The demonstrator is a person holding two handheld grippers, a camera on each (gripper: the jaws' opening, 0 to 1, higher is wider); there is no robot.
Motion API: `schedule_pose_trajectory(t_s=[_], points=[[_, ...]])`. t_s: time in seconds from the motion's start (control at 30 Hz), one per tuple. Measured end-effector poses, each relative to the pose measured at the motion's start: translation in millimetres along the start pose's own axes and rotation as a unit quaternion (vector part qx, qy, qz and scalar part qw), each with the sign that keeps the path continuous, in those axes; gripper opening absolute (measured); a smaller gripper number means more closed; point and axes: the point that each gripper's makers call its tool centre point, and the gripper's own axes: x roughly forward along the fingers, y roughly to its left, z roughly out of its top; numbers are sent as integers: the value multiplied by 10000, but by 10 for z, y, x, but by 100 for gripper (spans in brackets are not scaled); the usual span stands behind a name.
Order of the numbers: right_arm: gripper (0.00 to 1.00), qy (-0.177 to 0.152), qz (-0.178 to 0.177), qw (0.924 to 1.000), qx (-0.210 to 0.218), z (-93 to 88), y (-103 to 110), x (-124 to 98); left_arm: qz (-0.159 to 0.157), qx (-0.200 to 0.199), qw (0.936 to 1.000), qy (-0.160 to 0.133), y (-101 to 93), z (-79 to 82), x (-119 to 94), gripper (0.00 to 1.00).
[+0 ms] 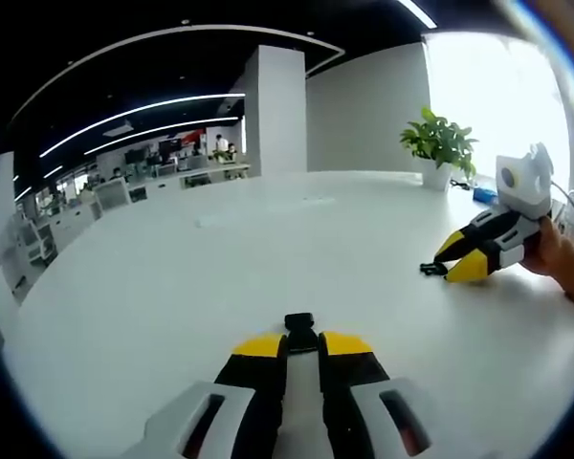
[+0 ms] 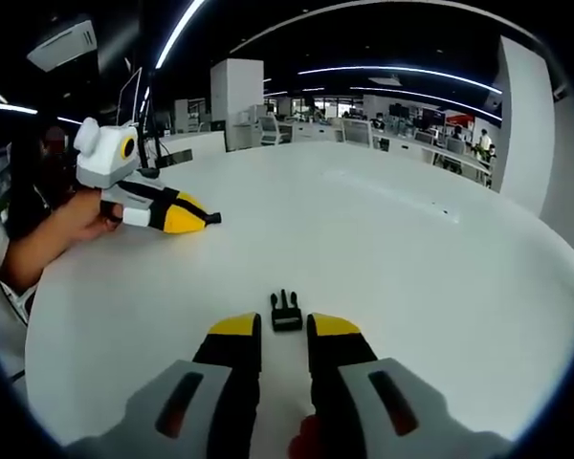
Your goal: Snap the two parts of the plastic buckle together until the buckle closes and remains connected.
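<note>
Left gripper [image 1: 301, 346] clamped on socket half of buckle [image 1: 300, 331], long axis running away along jaws, rear hidden between tips. Pronged half [image 2: 286, 312] lay on white table [image 2: 383, 249], well in from edges, prongs pointing away, just ahead of right gripper [image 2: 284, 327], whose jaws stood apart.

Both views low over white table [image 1: 172, 287], facing each other across it
</note>
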Motion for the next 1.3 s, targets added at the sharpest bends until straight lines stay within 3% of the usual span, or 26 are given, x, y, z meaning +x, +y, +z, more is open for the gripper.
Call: schedule_pose_trajectory(t_s=[0.5, 1.3], points=[[13, -62, 1, 10000, -20, 5, -13, 8, -30, 12, 10000, -22, -12, 4, -7, 13], [13, -81, 38, 9999, -47, 10, -23, -5, -151, 148, 9998, -68, -34, 28, -1, 12]])
